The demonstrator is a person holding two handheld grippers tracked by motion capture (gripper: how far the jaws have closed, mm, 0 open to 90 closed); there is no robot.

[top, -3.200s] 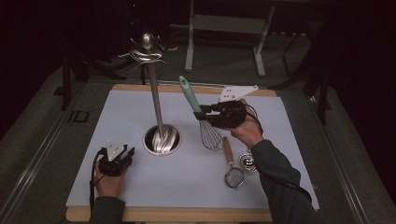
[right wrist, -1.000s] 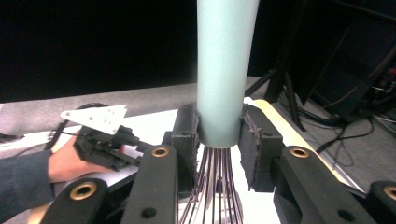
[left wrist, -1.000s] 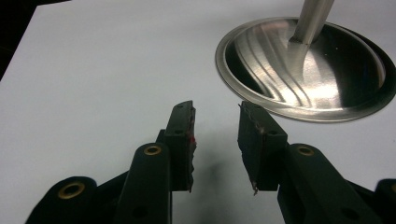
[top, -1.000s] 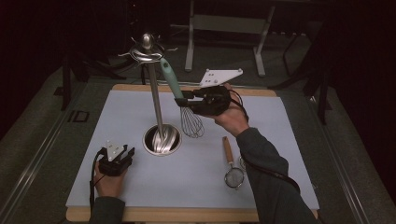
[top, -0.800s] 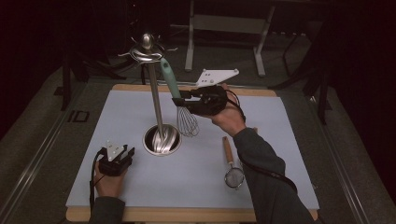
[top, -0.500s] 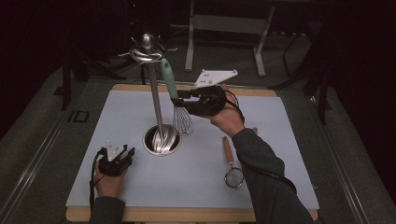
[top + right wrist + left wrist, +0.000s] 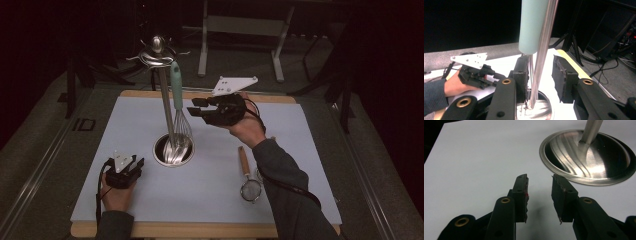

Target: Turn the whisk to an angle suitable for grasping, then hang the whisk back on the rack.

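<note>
Whisk (image 7: 179, 107) hanging on steel stand (image 7: 164, 107), right claw (image 7: 198, 106) just beside it, gaping empty, left claw (image 7: 135, 165) parted, empty

Place: a lab or recording studio, dimly lit.
Table: a wooden board (image 7: 200, 95) covered by a pale sheet (image 7: 210, 185), set up as a test bench.
Surroundings: dark drapes, metal stand legs (image 7: 202, 55) and loose cables (image 7: 609, 60) are seen on the floor.
Props: kitchen utensils on a steel stand (image 7: 167, 115).
</note>
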